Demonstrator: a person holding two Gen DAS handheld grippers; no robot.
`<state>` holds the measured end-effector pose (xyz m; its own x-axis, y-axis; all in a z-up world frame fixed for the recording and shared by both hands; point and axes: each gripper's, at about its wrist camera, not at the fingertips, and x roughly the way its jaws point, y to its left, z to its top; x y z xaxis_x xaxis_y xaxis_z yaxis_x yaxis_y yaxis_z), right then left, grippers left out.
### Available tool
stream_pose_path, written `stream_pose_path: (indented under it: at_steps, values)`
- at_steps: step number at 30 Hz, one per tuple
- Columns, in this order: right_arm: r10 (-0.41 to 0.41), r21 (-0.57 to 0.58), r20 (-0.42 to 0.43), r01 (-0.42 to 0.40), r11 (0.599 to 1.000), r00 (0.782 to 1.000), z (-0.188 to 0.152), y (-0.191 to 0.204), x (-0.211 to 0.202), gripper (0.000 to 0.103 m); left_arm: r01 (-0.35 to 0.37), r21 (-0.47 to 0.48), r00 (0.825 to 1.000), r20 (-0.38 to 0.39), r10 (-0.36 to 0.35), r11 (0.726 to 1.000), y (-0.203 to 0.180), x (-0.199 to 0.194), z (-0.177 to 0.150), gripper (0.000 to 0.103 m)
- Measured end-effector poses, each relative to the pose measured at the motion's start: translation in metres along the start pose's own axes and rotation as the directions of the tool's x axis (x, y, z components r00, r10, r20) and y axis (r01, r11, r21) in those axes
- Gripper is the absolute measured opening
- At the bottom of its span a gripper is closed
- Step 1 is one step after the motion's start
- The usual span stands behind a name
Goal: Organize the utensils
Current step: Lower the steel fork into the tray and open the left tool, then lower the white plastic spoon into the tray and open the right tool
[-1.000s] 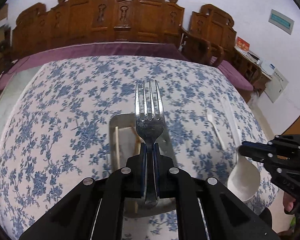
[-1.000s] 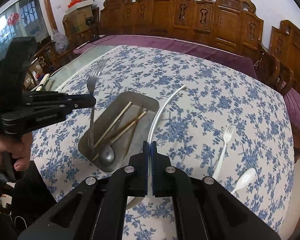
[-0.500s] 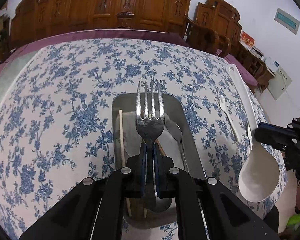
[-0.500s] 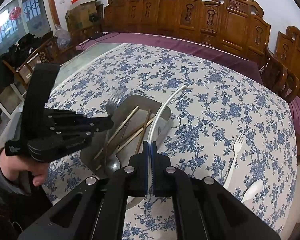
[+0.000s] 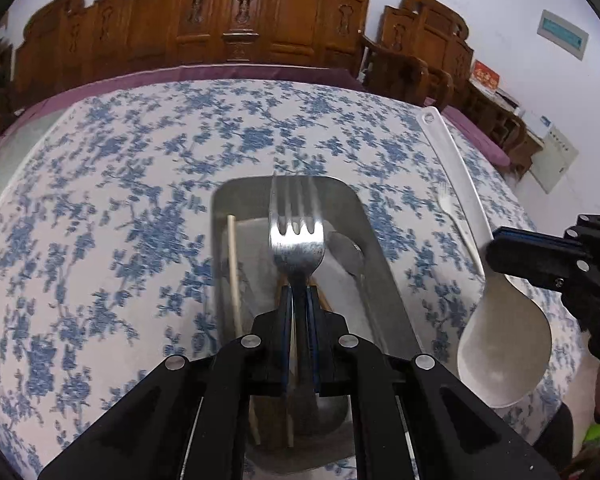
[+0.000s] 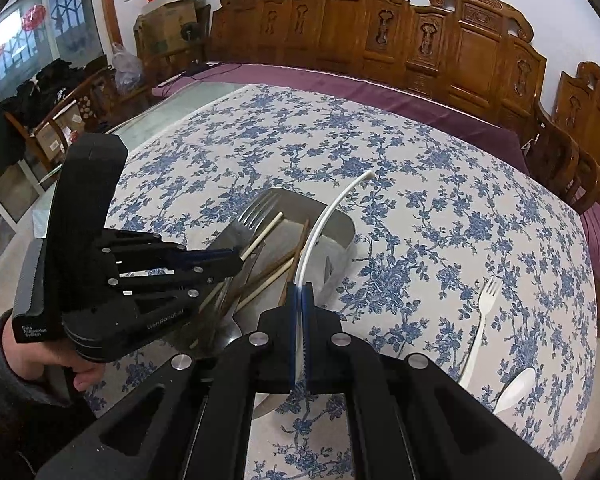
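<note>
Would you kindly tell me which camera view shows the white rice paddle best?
The left wrist view: the white rice paddle shows its whole blade and handle there, clamped by the right gripper. The right wrist view shows only its thin curved edge.

Both views are evenly and softly lit, with daylight entering through the window (image 6: 32, 40) at the far left of the right wrist view and no hard shadows on the tablecloth (image 5: 120, 184). The metal fork (image 5: 296, 236) and the tray (image 5: 384, 280) carry pale glare, and the left wrist view is slightly smeared by motion blur. Fisheye distortion bows the table and the wooden chairs (image 6: 380, 36), and the corners go black.
</note>
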<state>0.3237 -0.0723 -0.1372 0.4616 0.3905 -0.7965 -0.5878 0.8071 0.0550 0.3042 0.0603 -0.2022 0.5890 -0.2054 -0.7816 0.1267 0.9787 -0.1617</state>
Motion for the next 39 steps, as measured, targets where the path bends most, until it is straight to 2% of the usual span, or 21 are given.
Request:
stream_pose_path:
  at_steps: [7, 10, 11, 17, 28, 33, 39]
  values:
    - [-0.036, -0.018, -0.009, 0.036, 0.999, 0.999, 0.004, 0.005, 0.012, 0.003, 0.004, -0.010, 0.999, 0.040, -0.003, 1.000, 0.015, -0.017, 0.008, 0.007]
    - [-0.043, -0.027, -0.003, 0.043, 0.999, 0.999, 0.006, 0.008, 0.020, 0.004, -0.006, -0.022, 0.998, 0.055, 0.007, 1.000, 0.028, -0.025, 0.013, 0.011]
    - [-0.043, -0.033, 0.002, 0.043, 0.999, 0.999, 0.007, 0.011, 0.023, 0.004, -0.013, -0.020, 0.998, 0.056, 0.014, 1.000, 0.031, -0.026, 0.014, 0.014]
    - [-0.031, -0.066, 0.009, 0.031, 0.997, 0.999, 0.010, 0.027, 0.046, 0.004, -0.034, -0.036, 0.995, 0.090, 0.037, 0.999, 0.047, -0.040, 0.021, 0.015]
    - [-0.006, -0.137, -0.065, -0.003, 0.991, 0.998, 0.000, 0.048, 0.091, 0.004, -0.051, -0.058, 0.995, 0.087, 0.056, 0.997, 0.062, -0.037, 0.023, 0.015]
    - [-0.002, -0.115, -0.081, -0.008, 0.993, 0.997, -0.003, 0.048, 0.097, 0.004, -0.081, -0.029, 0.993, 0.085, 0.083, 0.996, 0.061, -0.035, 0.023, 0.015]
    - [-0.007, -0.091, -0.088, -0.001, 0.996, 0.996, -0.006, 0.042, 0.100, 0.005, -0.079, -0.036, 0.993, 0.088, 0.082, 0.996, 0.066, -0.037, 0.024, 0.016]
